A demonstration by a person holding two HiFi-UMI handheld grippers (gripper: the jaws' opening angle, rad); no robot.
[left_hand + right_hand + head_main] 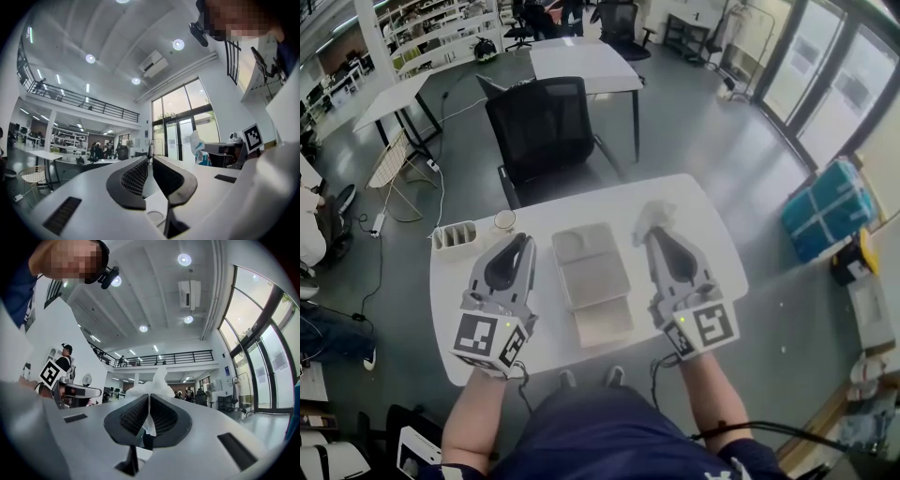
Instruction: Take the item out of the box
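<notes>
An open, shallow beige box (591, 281) lies in the middle of the white table (712, 234), its lid folded out toward me. Right of the box my right gripper (652, 232) is shut on a crumpled white item (654, 214), which sticks out past the fingertips. In the right gripper view the white item (154, 386) is pinched between the dark pads and rises above the right gripper (149, 403), which points upward at the ceiling. My left gripper (525, 240) is left of the box, its jaws together with nothing between them. The left gripper (151, 161) also points upward into the room.
A white slotted holder (455, 236) and a small round cup (504, 221) stand at the table's far left. A black office chair (546, 127) is pushed against the far edge. A blue bundle (827, 208) lies on the floor at right.
</notes>
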